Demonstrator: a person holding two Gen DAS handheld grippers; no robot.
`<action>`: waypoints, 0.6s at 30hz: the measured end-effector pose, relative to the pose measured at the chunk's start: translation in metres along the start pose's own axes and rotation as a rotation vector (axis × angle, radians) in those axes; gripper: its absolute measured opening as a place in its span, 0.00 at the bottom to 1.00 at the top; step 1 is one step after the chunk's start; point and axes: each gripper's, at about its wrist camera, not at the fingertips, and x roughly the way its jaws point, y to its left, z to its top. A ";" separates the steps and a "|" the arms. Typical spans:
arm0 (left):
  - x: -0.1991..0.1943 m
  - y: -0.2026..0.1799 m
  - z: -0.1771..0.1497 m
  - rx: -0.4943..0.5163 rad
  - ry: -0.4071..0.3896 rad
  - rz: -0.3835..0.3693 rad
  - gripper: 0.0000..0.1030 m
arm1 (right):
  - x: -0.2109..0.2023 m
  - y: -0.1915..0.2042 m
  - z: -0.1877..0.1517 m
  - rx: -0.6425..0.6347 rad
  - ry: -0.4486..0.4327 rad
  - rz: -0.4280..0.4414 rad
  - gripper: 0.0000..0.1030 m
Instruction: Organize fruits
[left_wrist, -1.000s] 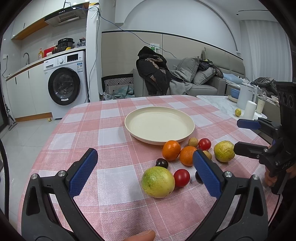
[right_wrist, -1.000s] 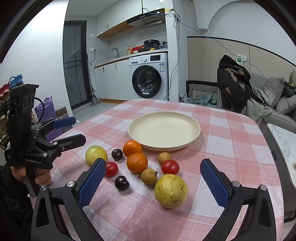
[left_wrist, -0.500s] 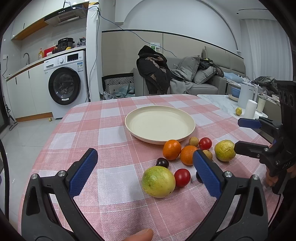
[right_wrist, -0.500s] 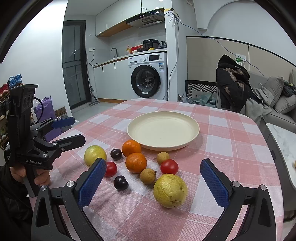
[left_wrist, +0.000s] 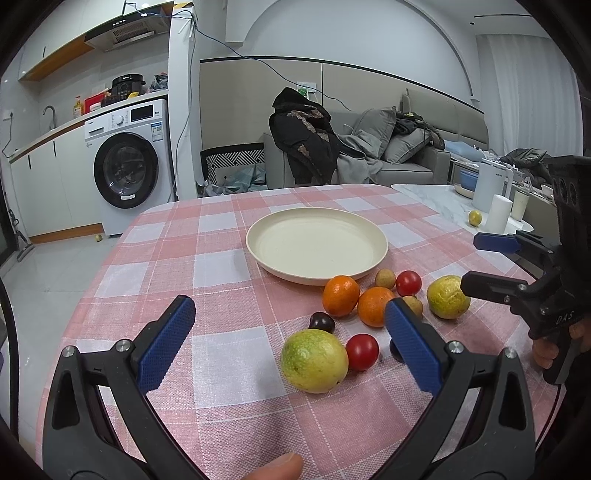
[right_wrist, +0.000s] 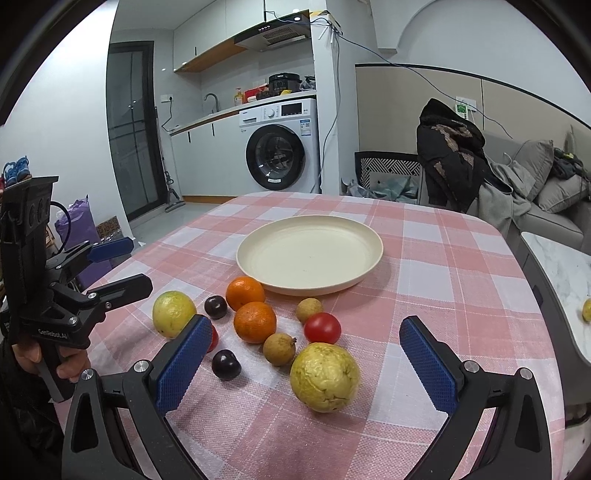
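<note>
- Left gripper (left_wrist: 288, 345): jaws spread wide and empty, hovering low over the near edge of the table (left_wrist: 221, 354). Compared with 1 second ago it has barely shifted; the fruit sits a touch lower between its fingers, so at most a slight creep forward.
- Right gripper (right_wrist: 301, 363): also released and holding nothing, with the view almost unchanged over the same second.
- Nearest fruit: a large yellow-green fruit (left_wrist: 314, 360) lies just ahead of the left gripper, touching a red tomato (left_wrist: 362, 352); another yellow-green fruit (right_wrist: 324, 376) lies between the right gripper's fingers.
- Middle: 2 oranges (right_wrist: 255, 322), 2 dark plums (right_wrist: 226, 364), 2 small brown fruits (right_wrist: 279, 349) and a second tomato (right_wrist: 322, 328) cluster together on the cloth.
- Far: the cream plate (right_wrist: 258, 258) stands empty just behind the cluster.
- My reading: nothing has been moved; sorting has not started, and both grippers look poised for a first pick.
</note>
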 end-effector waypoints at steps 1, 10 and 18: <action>0.000 0.000 0.001 0.004 0.002 -0.002 0.99 | 0.000 0.000 0.000 0.000 0.002 -0.002 1.00; 0.003 -0.007 0.002 0.053 0.033 -0.005 0.99 | 0.013 -0.002 0.001 0.011 0.060 -0.038 1.00; 0.018 0.002 0.002 0.043 0.136 0.008 0.99 | 0.029 -0.007 -0.004 0.029 0.172 -0.062 1.00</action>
